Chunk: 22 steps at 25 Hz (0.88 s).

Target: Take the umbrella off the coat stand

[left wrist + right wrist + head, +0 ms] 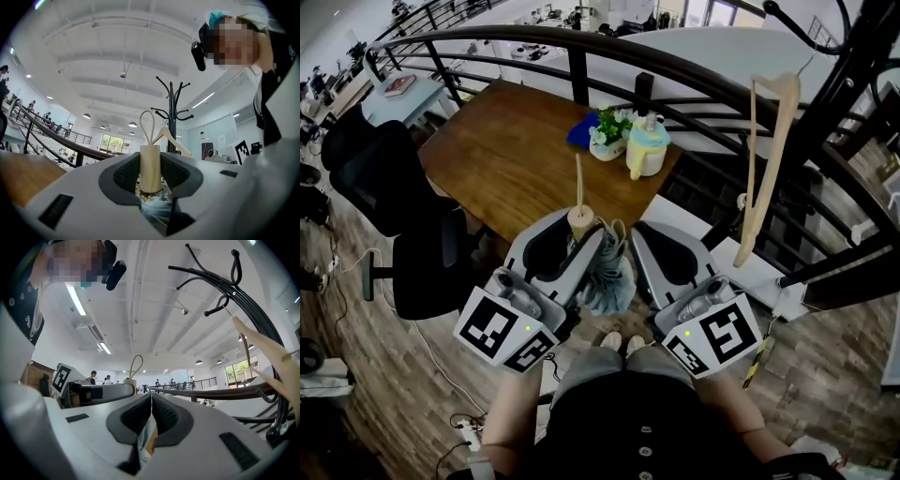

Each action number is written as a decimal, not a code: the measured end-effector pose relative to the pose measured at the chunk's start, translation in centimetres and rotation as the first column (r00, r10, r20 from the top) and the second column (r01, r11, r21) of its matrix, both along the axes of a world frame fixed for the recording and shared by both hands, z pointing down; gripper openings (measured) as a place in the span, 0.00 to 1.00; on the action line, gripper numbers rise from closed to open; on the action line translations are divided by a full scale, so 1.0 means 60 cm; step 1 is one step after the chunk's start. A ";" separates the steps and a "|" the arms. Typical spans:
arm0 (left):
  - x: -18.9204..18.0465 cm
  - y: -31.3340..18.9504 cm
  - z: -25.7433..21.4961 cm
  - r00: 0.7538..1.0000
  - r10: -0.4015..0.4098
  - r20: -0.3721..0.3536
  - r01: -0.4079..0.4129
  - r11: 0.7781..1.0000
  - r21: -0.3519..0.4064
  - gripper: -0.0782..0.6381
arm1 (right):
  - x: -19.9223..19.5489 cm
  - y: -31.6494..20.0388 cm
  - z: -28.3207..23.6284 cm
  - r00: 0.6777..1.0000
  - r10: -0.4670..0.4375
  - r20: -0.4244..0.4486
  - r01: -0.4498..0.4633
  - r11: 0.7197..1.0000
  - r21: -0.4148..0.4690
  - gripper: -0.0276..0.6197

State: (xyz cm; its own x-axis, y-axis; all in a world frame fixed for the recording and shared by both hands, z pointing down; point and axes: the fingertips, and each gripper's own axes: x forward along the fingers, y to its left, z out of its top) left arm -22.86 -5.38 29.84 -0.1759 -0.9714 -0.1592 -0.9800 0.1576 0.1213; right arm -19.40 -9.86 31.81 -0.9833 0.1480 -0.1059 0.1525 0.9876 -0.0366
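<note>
The folded umbrella has a pale wooden handle (pixel 580 221) with a cord loop, and blue-grey fabric (pixel 610 278) bunched below it. My left gripper (pixel 579 232) is shut on the handle (pixel 150 167), which stands upright between the pads. My right gripper (pixel 648 240) is close beside it on the right; its jaws stand almost together, with pale fabric (pixel 147 438) caught low between them. The black coat stand (pixel 855 58) rises at the right, apart from the umbrella. A wooden hanger (pixel 769 161) still hangs on it.
A brown table (pixel 516 161) lies ahead and below, with a potted plant (pixel 610 131) and a yellow bottle (pixel 647 148) on it. A curved black railing (pixel 581 49) runs behind it. A black office chair (pixel 403 217) stands at the left.
</note>
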 end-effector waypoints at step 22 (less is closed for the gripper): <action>-0.001 -0.002 0.043 1.000 -0.010 -0.011 0.009 0.999 -0.047 0.31 | -0.023 -0.010 0.036 0.998 0.002 -0.064 -0.001 1.000 0.017 0.09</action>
State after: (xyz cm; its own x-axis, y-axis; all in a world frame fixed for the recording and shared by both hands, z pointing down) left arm -22.90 -5.48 32.39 -0.1868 -0.9760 -0.1115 -0.9770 0.1728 0.1247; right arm -20.77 -10.43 33.99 -0.9882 0.1477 -0.0406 0.1489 0.9884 -0.0297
